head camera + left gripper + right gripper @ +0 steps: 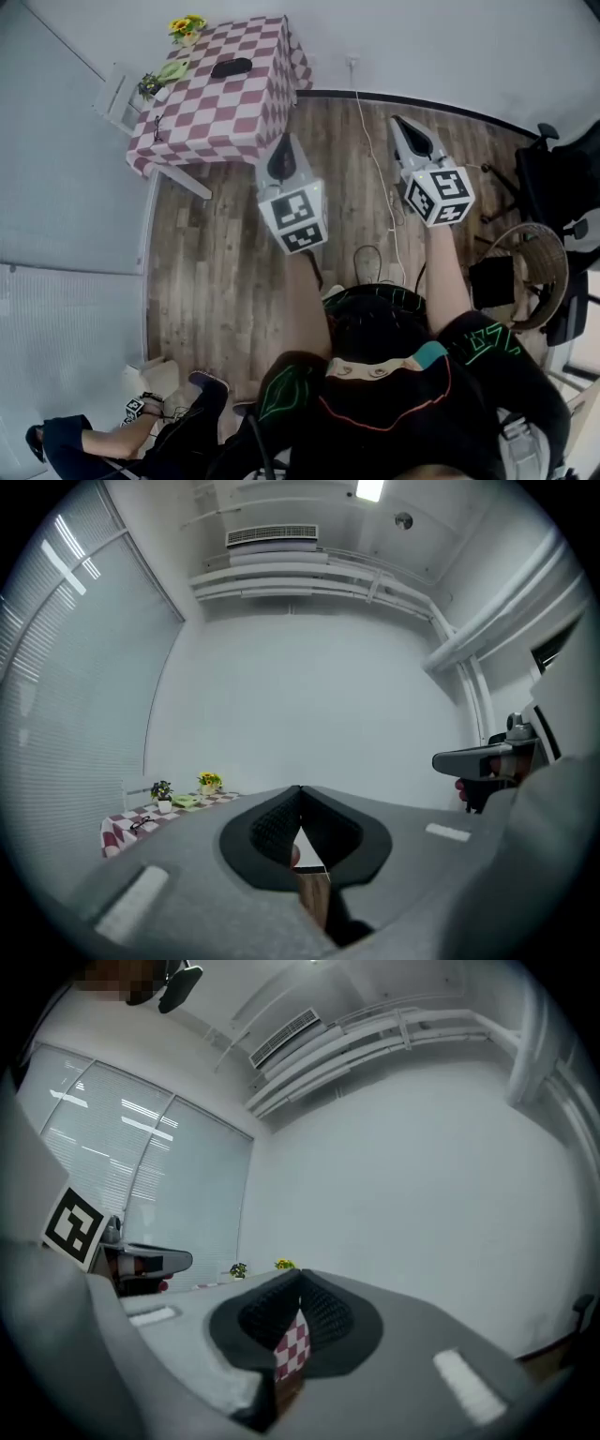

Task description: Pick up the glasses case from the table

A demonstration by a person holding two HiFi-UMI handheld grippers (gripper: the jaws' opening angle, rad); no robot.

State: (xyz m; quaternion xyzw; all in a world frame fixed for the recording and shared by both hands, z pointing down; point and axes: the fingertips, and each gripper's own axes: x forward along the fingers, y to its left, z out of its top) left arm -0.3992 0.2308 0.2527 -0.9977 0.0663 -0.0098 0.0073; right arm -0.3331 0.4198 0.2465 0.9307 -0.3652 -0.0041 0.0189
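My two claws are held level above the wooden floor [216, 253], left gripper [284, 141] and right gripper [401, 122], both with jaws closed on nothing. The black glasses case [231, 67] lies well ahead and leftward, toward the checked table's [216, 117] far edge, with its long axis along that edge. My left claw is nearer. A pot of yellow flowers [186, 28] stands at the far left corner.

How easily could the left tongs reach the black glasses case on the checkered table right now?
Probably not yet. The left tongs are shut and seem short of the table, with the glasses case lying further back on it. Nothing blocks the way, so stepping closer and opening them should do.
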